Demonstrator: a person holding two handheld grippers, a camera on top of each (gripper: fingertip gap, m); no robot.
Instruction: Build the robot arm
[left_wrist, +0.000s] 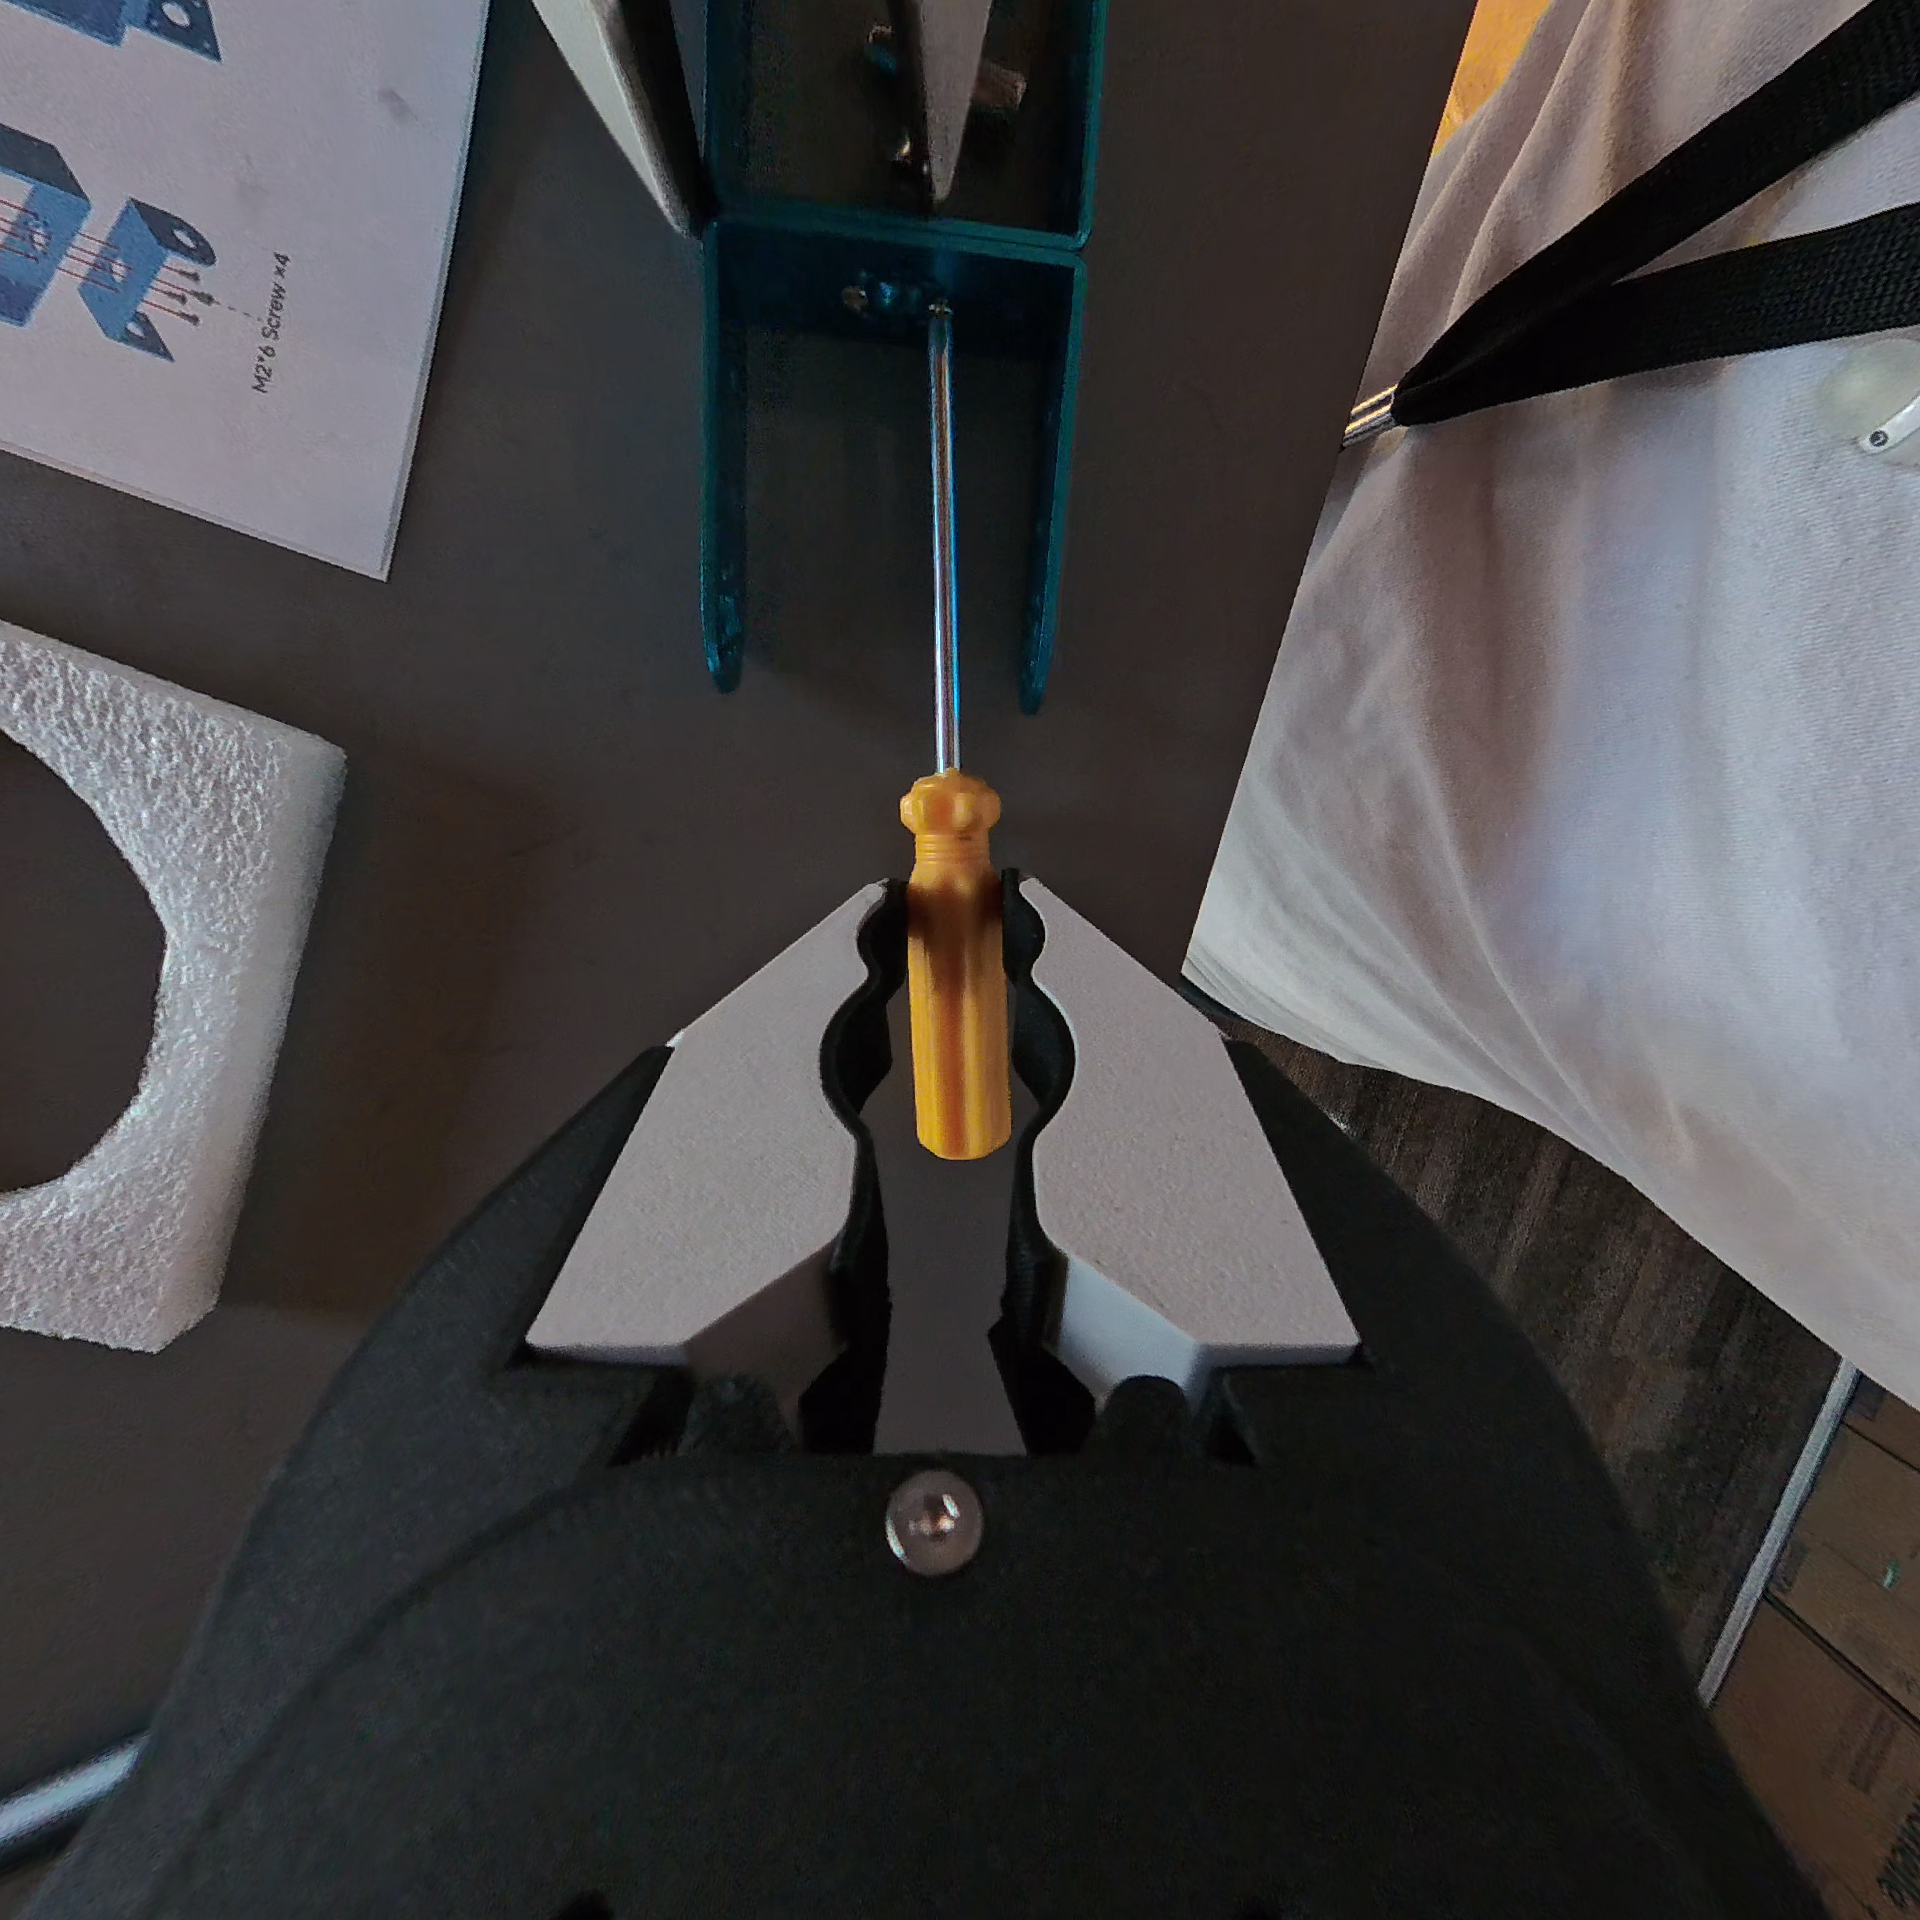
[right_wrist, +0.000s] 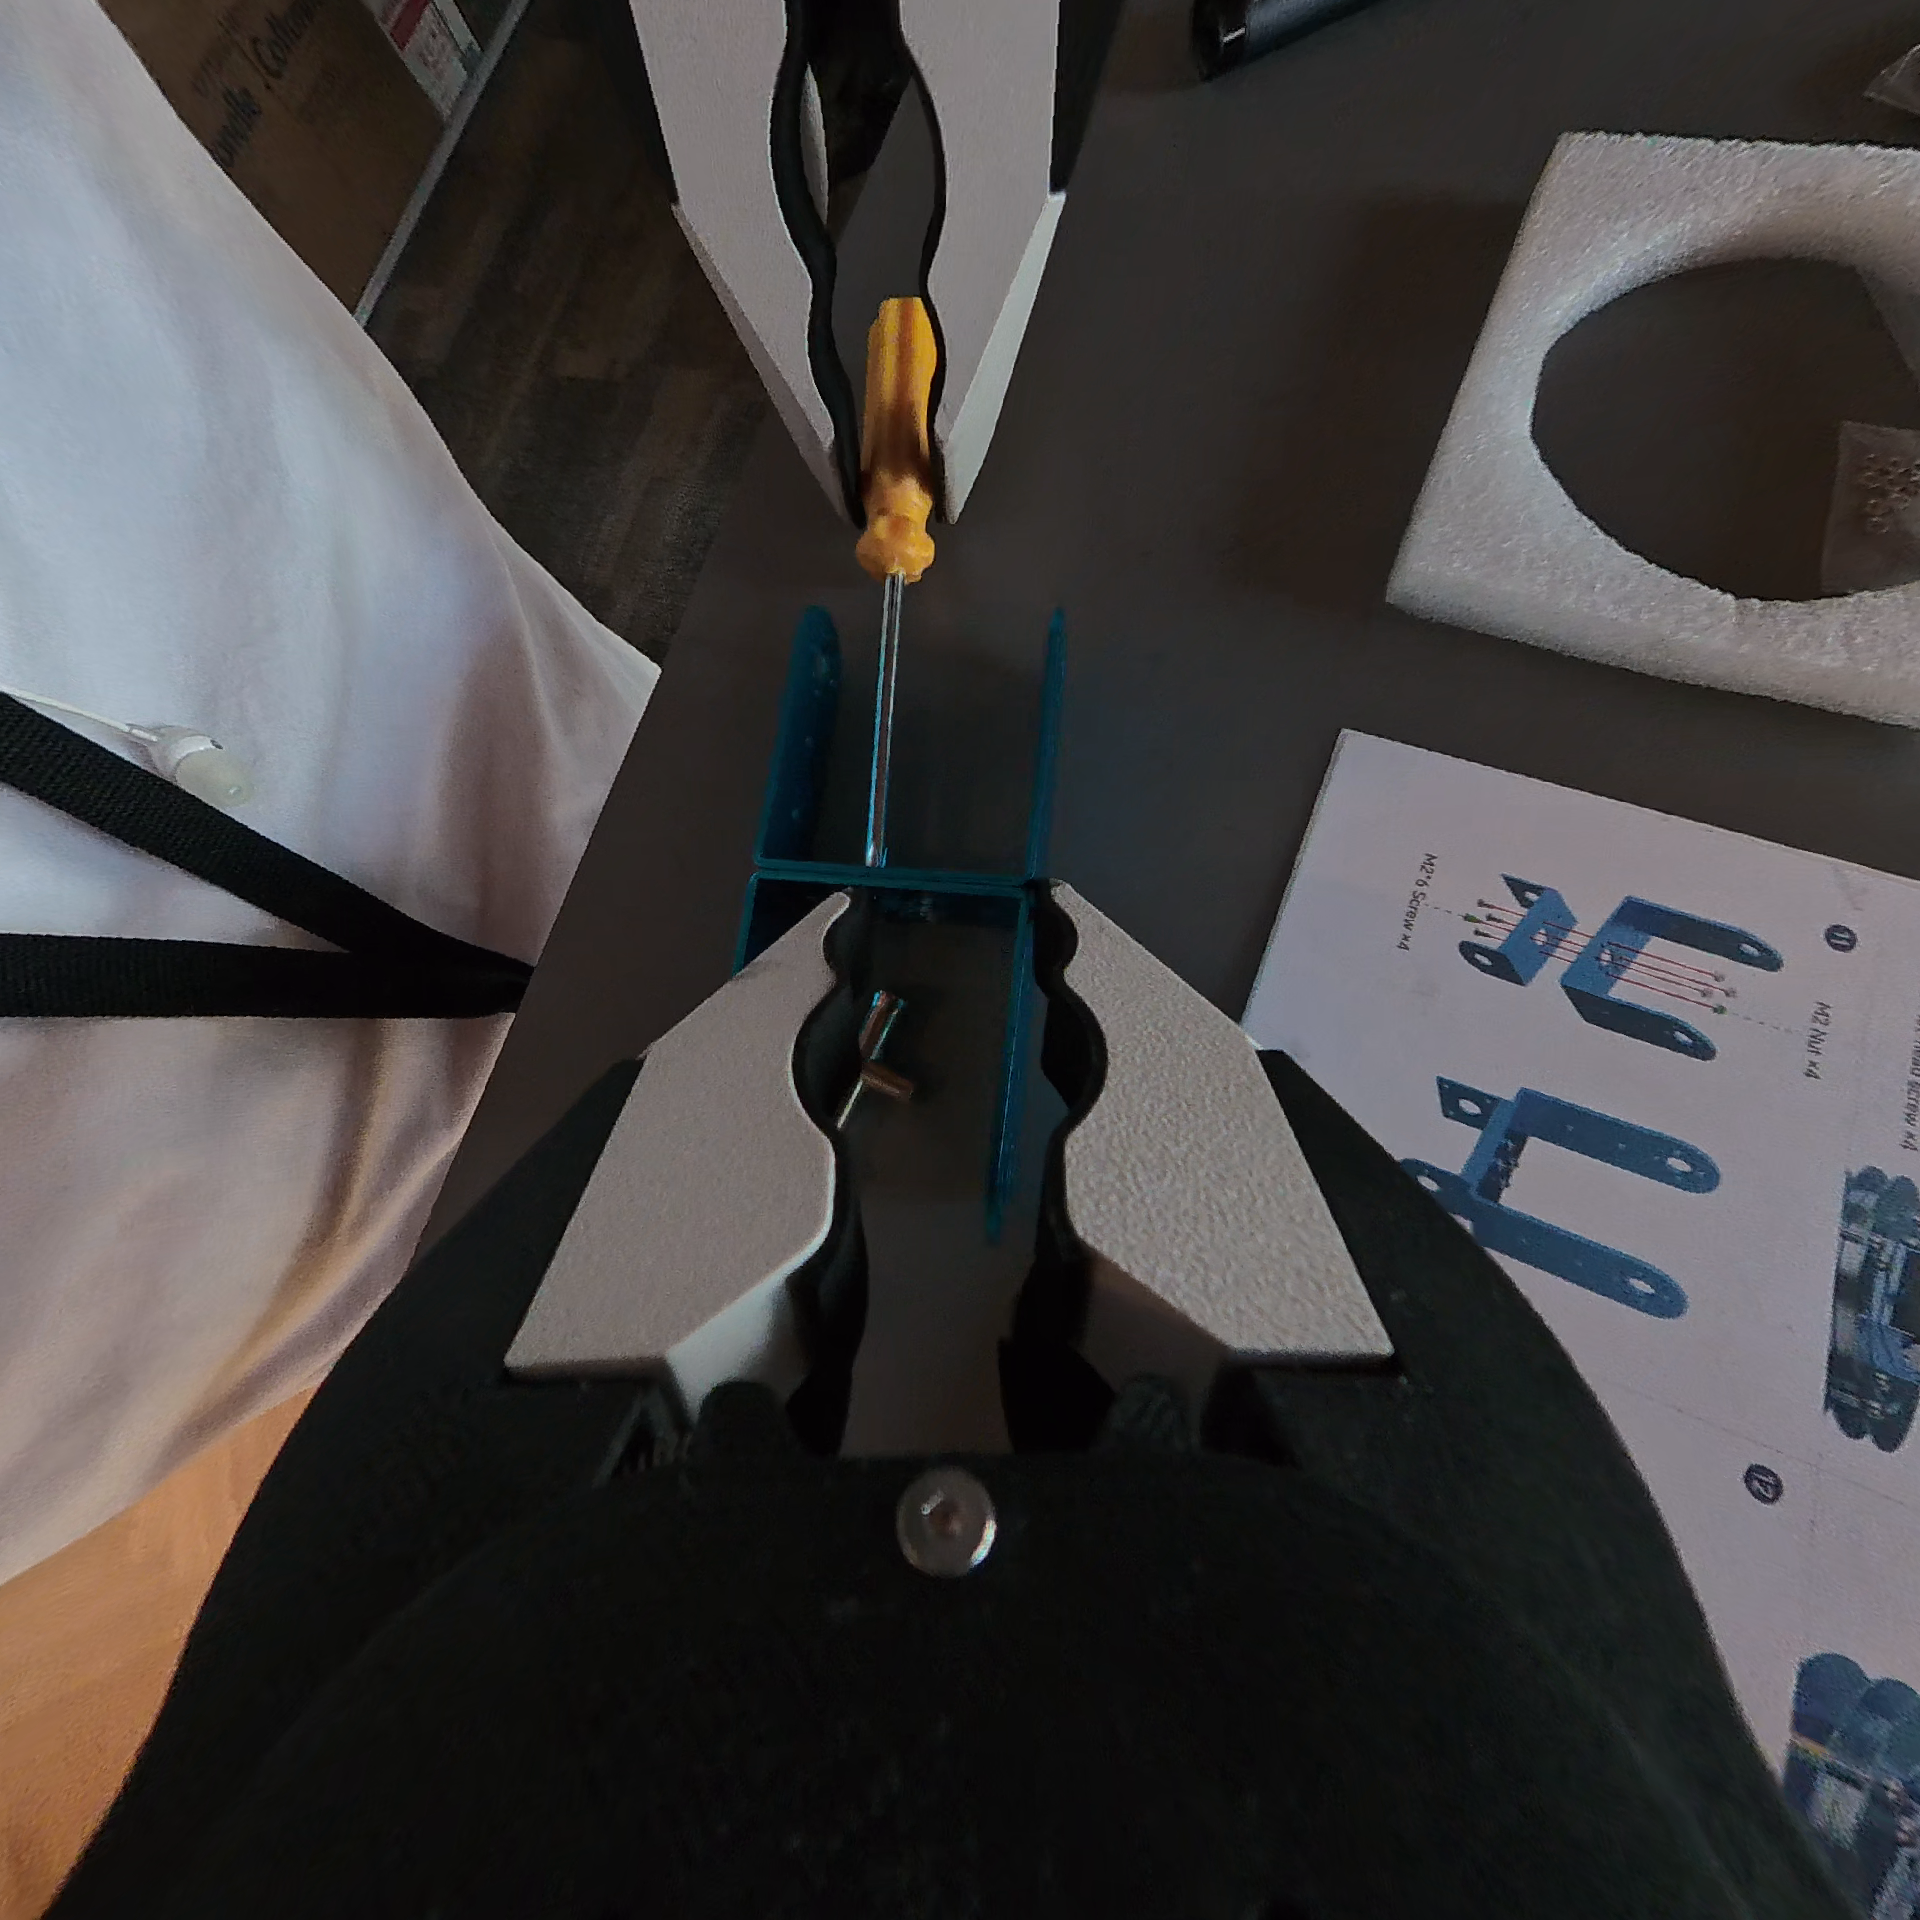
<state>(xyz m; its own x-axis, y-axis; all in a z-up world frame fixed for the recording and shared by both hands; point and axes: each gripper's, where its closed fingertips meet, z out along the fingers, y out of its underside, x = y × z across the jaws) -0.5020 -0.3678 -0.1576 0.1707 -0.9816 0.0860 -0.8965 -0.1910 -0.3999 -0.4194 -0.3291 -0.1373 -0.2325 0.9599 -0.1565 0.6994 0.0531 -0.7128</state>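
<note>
My left gripper (left_wrist: 951, 894) is shut on the yellow handle of a screwdriver (left_wrist: 956, 1018). Its steel shaft runs forward, and the tip sits at a screw head (left_wrist: 940, 307) in the base of a teal U-shaped bracket (left_wrist: 727, 468) on the dark table. A second teal bracket (left_wrist: 1086, 114) stands back to back with it. My right gripper (right_wrist: 948, 899) is closed around this second bracket (right_wrist: 1013, 1091), with the right pad against its side wall. A few loose screws (right_wrist: 878, 1049) lie inside it. The left gripper (right_wrist: 899, 499) and screwdriver (right_wrist: 896, 416) also show in the right wrist view.
A printed instruction sheet (left_wrist: 208, 260) (right_wrist: 1558, 1039) and a white foam block with a round hole (left_wrist: 208, 935) (right_wrist: 1662, 416) lie on the table. A person in a white garment with a black strap (left_wrist: 1558, 727) (right_wrist: 208, 623) is at the table's edge. The left gripper's tips are roughly 10 centimetres from the right gripper's.
</note>
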